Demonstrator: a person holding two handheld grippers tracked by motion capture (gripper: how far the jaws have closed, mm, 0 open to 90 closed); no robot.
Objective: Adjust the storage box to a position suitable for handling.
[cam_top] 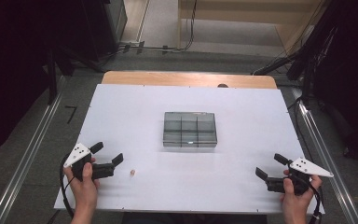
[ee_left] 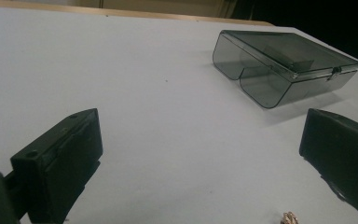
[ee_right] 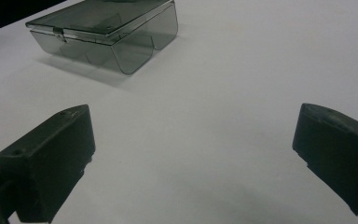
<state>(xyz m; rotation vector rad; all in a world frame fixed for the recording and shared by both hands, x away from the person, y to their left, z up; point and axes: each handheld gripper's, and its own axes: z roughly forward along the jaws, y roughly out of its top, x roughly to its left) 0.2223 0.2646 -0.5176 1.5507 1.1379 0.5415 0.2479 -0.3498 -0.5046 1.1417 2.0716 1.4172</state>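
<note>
Both grippers rest wide open and hold nothing. The left gripper (cam_top: 106,156) sits just beside a tiny bead (cam_top: 132,173). The right gripper (cam_top: 270,165) waits far off. The box (cam_top: 189,129) sits shut, mid-table. Nothing has started; next, pinching the bead needs care.

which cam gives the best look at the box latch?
Left gripper view: the small latch shows on the near edge of the smoky clear box, lid shut. The right gripper view shows it too, darker and near the frame's corner. In the high view the box is seen from above and the latch is too small to tell.
</note>
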